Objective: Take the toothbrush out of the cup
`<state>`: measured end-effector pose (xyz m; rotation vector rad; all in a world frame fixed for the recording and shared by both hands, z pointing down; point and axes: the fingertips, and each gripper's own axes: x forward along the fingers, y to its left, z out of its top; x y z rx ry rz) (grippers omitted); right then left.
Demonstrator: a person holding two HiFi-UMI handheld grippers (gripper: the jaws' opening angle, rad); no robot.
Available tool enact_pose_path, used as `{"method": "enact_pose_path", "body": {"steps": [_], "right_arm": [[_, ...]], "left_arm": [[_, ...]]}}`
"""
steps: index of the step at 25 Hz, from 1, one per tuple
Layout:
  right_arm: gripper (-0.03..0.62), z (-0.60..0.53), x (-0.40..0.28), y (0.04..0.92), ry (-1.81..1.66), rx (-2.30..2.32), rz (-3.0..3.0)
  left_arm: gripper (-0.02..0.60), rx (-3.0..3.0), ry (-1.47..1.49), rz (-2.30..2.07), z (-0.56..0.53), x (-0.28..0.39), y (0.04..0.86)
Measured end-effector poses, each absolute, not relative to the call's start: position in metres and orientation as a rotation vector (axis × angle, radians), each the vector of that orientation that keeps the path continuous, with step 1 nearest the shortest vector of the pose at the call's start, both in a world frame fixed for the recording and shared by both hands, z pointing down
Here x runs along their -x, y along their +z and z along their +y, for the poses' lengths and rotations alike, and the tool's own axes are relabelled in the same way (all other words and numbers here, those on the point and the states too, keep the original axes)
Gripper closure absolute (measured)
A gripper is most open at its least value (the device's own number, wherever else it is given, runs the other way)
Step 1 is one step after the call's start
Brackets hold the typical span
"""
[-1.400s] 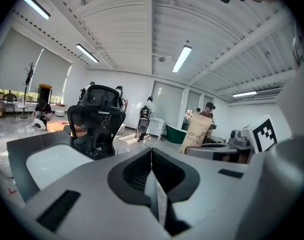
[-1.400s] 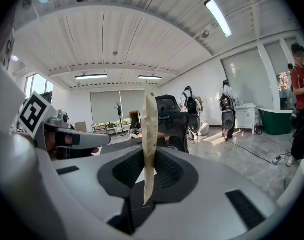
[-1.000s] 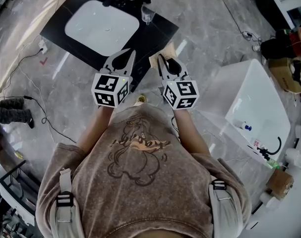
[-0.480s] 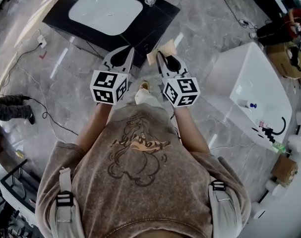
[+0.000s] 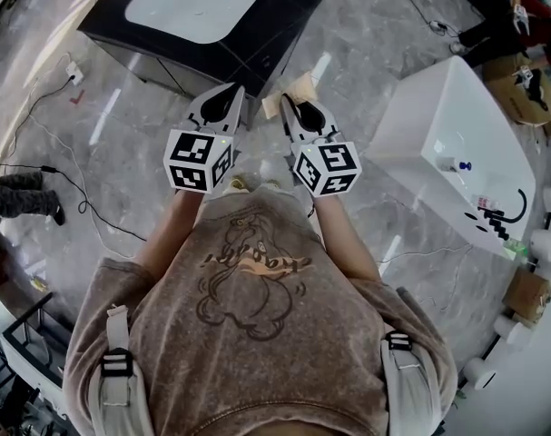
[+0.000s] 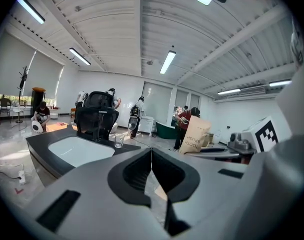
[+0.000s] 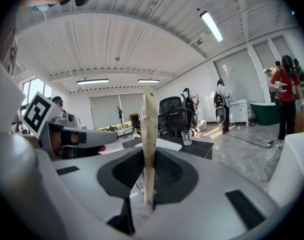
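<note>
Toothbrush packet (image 7: 149,116), flat tan paper, upright in right tongs (image 7: 148,156).

My grey left gripper (image 5: 235,91) and right gripper (image 5: 290,109), black inner pads, black-and-white square markers on their cubes, tan paper packet (image 7: 148,129), black table (image 5: 280,27), white basin (image 5: 191,5), grey marbled floor (image 5: 366,53), mottled brown shirt (image 5: 257,325)

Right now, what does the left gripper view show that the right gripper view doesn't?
Only the left gripper view: the paper packet's printed face, and the left gripper shut with nothing between its jaws. Only the right gripper view: that packet edge-on, clamped in the right gripper. Both: the black counter with its white sink, the glass cup and the office chair.
</note>
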<state>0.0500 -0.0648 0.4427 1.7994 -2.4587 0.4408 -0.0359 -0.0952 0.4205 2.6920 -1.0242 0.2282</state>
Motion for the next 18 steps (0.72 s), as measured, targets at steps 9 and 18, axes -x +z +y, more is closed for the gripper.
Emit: {"method": "enact_pose_path", "body": {"steps": [9, 18], "right_arm": [[0.517, -0.046, -0.056, 0.434, 0.415, -1.809, -2.47], [0.519, -0.027, -0.066, 0.433, 0.389, -1.798, -2.478]], "left_arm": [[0.565, -2.693, 0.222, -1.056, -0.074, 0.031, 0.418], [0.565, -2.676, 0.222, -1.065, -0.05, 0.019, 0.422]]}}
